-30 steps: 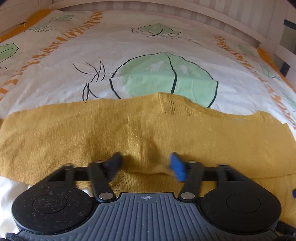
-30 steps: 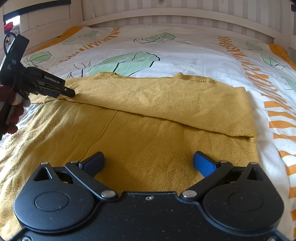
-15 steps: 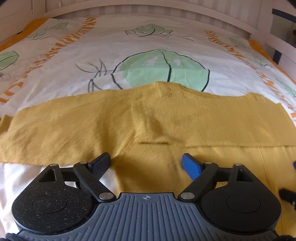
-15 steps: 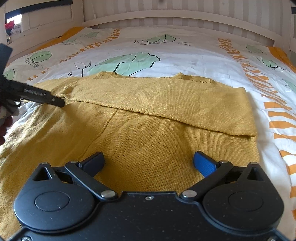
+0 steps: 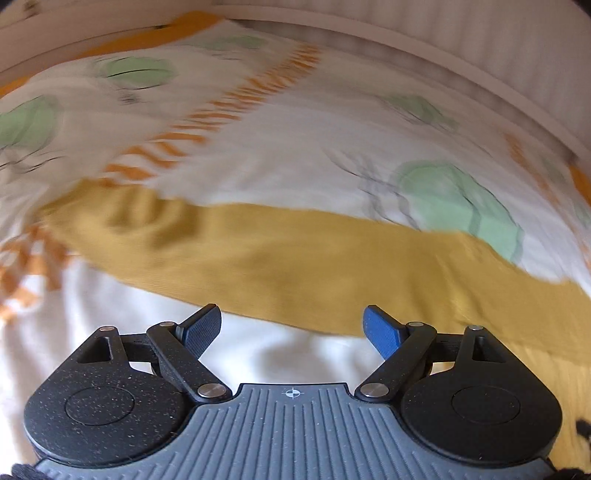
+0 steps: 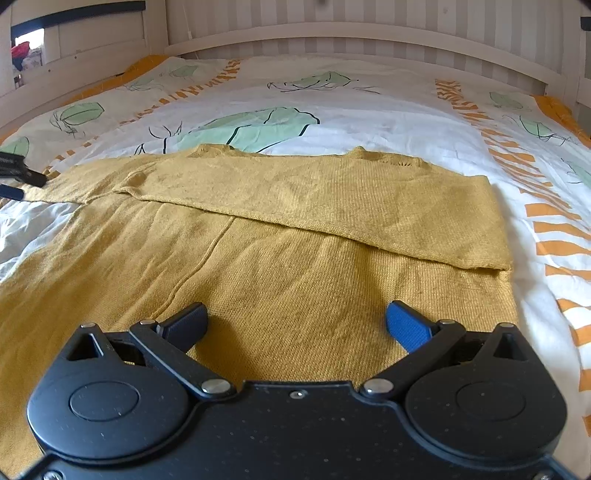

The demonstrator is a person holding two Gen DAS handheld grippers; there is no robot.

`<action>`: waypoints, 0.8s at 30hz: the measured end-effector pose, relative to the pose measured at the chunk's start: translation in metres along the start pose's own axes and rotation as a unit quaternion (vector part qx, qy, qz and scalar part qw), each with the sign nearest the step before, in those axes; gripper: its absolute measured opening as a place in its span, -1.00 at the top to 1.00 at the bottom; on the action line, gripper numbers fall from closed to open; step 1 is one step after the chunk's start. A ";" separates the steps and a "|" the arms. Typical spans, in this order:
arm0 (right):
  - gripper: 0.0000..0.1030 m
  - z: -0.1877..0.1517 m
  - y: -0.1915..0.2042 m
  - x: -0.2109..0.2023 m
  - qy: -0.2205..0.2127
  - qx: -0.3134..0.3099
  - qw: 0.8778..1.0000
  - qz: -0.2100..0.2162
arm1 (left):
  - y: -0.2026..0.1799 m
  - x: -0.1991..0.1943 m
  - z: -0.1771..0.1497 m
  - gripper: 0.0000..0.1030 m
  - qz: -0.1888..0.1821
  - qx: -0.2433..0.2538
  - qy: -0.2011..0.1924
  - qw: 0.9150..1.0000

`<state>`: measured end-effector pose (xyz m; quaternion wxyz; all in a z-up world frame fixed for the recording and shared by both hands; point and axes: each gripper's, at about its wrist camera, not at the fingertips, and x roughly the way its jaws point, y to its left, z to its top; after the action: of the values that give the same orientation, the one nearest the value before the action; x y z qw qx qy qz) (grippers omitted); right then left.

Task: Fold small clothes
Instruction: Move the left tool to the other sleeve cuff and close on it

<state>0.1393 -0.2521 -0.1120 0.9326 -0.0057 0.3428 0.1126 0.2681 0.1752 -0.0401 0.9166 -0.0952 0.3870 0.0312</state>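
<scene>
A mustard yellow knit sweater (image 6: 295,266) lies flat on the bed. Its right sleeve (image 6: 332,199) is folded across the chest. Its left sleeve (image 5: 258,258) stretches out to the left. My left gripper (image 5: 291,328) is open and empty, over white sheet just short of that sleeve; this view is blurred. Its fingertips also show at the left edge of the right wrist view (image 6: 22,177), near the cuff. My right gripper (image 6: 295,321) is open and empty, low over the sweater's lower body.
The bed has a white cover (image 6: 369,110) with green leaf prints and orange striped bands. A white slatted bed frame (image 6: 332,33) rings the far end and sides. Bare sheet (image 6: 546,314) lies to the right of the sweater.
My left gripper opened, let go of the sweater fabric and swung left to the outstretched sleeve. The right gripper stayed still.
</scene>
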 end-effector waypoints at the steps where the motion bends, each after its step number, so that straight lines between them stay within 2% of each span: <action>1: -0.99 0.001 0.001 0.000 0.003 -0.001 1.000 -0.001 | 0.012 -0.001 0.003 -0.63 0.006 -0.011 -0.003 1.000; 6: -0.99 0.006 0.008 0.002 0.020 -0.003 1.000 -0.024 | 0.063 -0.003 0.015 -0.63 0.034 -0.052 -0.017 0.998; 10: -0.99 0.013 0.022 0.001 0.041 0.031 0.997 -0.050 | 0.099 0.001 0.022 -0.63 0.047 -0.062 -0.024 0.997; 15: -0.99 0.017 0.049 -0.001 0.025 0.059 0.998 -0.009 | 0.137 0.011 0.032 -0.63 0.052 -0.082 -0.034 0.995; 24: -1.00 0.011 0.104 0.009 0.014 -0.015 1.000 0.015 | 0.191 0.042 0.038 -0.63 0.036 -0.152 -0.034 0.987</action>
<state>0.1305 -0.1481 -0.1022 0.9259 -0.0160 0.3538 0.1317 0.2992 0.3693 -0.0727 0.9023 -0.2185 0.3497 0.1255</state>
